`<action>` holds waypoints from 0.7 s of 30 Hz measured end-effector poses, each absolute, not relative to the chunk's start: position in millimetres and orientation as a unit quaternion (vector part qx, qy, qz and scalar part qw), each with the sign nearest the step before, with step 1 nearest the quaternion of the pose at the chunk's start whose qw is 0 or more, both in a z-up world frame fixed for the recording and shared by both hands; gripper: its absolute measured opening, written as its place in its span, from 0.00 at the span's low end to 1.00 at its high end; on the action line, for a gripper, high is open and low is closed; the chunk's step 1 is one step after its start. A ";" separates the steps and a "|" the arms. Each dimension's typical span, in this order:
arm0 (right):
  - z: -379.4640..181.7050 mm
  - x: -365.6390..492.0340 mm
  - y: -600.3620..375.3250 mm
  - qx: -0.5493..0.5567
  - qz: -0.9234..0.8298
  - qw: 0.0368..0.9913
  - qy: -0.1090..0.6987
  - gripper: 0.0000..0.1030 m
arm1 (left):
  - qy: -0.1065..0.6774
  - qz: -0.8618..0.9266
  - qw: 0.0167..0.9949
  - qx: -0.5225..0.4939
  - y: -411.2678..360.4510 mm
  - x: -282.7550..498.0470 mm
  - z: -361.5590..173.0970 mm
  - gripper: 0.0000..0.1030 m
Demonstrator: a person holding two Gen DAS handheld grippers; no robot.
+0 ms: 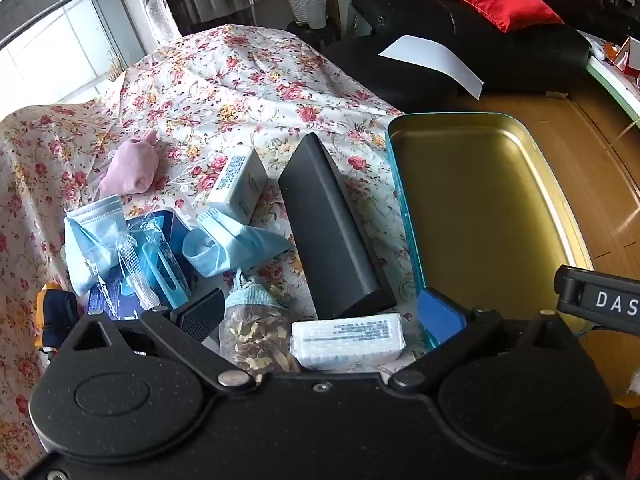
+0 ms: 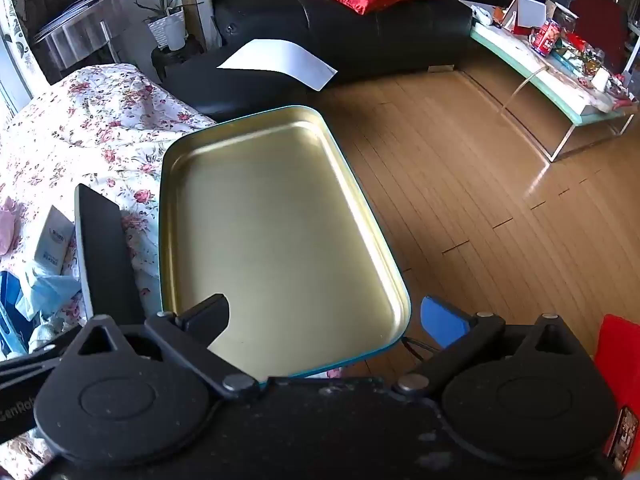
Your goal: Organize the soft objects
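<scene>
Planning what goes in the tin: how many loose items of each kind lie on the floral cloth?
Blue masks: 2
Pink cloth: 1
White boxes: 2
Black box: 1
Sachet: 1
Blue packet: 1
Total: 8

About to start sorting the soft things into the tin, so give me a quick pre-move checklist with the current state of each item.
1. Gold-lined metal tin with teal rim empty: ok.
2. Left gripper open, holding nothing: ok.
3. Right gripper open, over the tin: ok.
4. Pink cloth bundle lying free on the floral cover: ok.
5. Crumpled blue face mask free of the white box: not ok, tucked against it.
6. Tin fully supported at its floor-side edge: cannot tell.
</scene>
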State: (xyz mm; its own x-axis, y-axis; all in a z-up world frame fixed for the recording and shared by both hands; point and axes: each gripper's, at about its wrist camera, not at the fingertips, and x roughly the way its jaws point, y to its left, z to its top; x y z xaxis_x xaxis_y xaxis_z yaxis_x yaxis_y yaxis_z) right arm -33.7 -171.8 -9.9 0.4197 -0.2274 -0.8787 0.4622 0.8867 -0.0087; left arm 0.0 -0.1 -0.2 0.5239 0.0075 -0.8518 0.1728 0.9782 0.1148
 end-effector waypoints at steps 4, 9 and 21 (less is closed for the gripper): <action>-9.4 -33.6 -172.1 0.116 -0.208 0.834 0.498 1.00 | 0.485 -0.052 0.869 0.090 0.3 -0.3 0.2 0.97; -8.9 -33.6 -172.5 0.116 -0.208 0.834 0.498 1.00 | 0.485 -0.056 0.868 0.091 6.5 -4.4 0.6 0.97; -9.9 -32.4 -171.8 0.115 -0.209 0.832 0.501 1.00 | 0.487 -0.051 0.867 0.092 3.1 -4.5 0.2 0.97</action>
